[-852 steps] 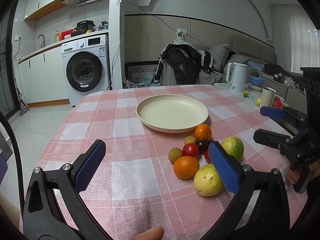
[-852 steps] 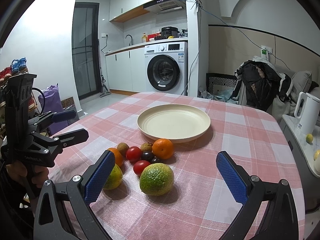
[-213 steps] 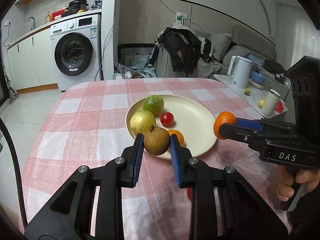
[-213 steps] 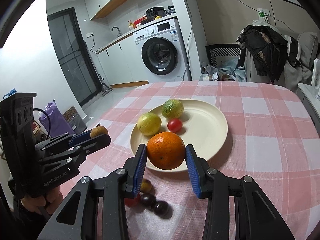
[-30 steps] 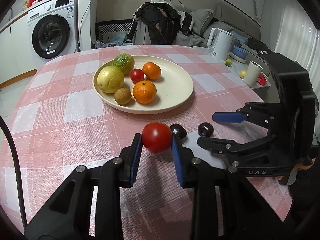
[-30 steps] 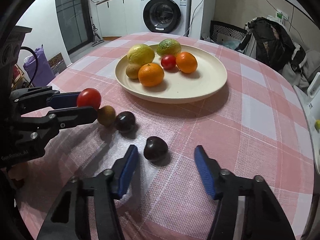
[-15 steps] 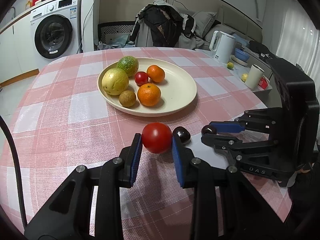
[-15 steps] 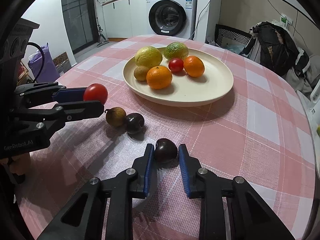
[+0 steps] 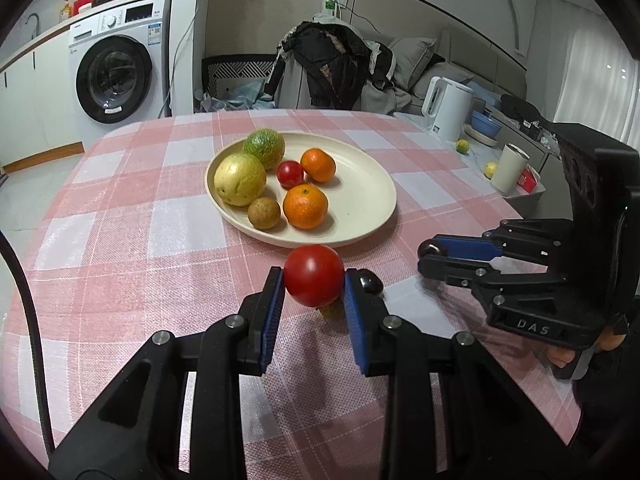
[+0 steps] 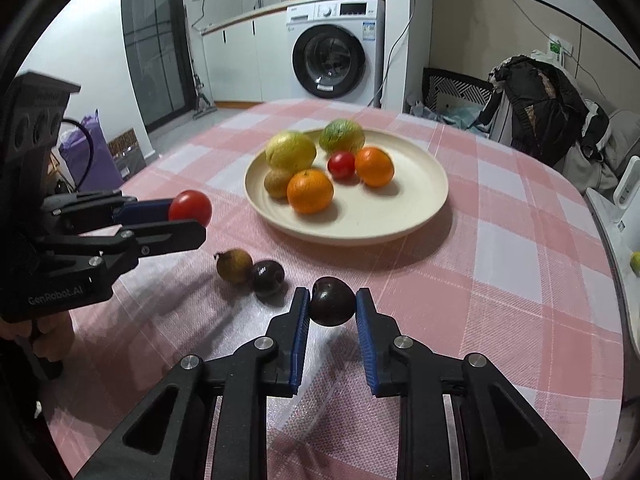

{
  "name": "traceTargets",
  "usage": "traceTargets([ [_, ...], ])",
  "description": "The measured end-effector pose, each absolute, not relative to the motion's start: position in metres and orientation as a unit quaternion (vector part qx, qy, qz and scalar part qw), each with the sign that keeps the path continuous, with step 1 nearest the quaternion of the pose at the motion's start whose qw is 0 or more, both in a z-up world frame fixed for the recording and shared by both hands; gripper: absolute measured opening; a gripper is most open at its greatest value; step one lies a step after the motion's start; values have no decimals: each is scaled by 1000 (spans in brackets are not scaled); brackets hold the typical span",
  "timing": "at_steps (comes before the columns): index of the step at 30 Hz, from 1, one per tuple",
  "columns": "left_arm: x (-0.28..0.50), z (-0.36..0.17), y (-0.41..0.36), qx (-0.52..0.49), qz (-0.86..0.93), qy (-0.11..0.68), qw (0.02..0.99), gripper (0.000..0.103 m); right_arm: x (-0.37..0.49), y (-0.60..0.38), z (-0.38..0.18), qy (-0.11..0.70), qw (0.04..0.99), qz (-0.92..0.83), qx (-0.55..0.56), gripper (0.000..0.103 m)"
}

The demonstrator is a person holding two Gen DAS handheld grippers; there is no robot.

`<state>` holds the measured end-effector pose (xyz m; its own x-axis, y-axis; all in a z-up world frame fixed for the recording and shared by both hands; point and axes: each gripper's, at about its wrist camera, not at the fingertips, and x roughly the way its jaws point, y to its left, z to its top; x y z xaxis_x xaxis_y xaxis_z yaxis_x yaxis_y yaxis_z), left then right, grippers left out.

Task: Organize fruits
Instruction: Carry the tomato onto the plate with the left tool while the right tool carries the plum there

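A red tomato (image 9: 314, 281) is held between the blue pads of the left gripper (image 9: 314, 286), whose jaws are closed on it, above the checked worktop (image 9: 120, 248) and just short of the plate (image 9: 360, 184). A dark plum (image 10: 332, 301) is clamped in the jaws of the right gripper (image 10: 332, 306), also lifted clear of the cloth (its shadow falls below it in the right wrist view).

Two fruits are left on the worktop between the grippers: a brown fruit (image 10: 234, 266) and a second dark fruit (image 10: 267, 277), touching each other. In the left wrist view the dark one (image 9: 370, 281) is seen just right of the left jaws, and the brown one is mostly hidden behind the tomato.

On the cream plate six fruits are gathered toward its left side: a yellow fruit (image 9: 240, 179), a green fruit (image 9: 264, 148), a small tomato (image 9: 290, 173), two oranges (image 9: 306, 206) (image 9: 318, 165) and a small brown fruit (image 9: 264, 213).

Behind the worktop a washing machine (image 9: 116, 76), a heap of clothes (image 9: 332, 68) and a white kettle (image 9: 446, 108) are seen.
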<state>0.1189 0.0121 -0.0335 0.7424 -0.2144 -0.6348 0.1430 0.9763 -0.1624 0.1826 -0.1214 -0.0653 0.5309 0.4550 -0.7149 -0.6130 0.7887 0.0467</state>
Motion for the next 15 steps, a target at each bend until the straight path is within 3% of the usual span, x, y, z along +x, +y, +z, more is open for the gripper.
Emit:
traceTargets([
  [15, 122, -15, 21, -52, -75, 316, 944, 27, 190, -141, -35, 330, 893, 304, -36, 24],
])
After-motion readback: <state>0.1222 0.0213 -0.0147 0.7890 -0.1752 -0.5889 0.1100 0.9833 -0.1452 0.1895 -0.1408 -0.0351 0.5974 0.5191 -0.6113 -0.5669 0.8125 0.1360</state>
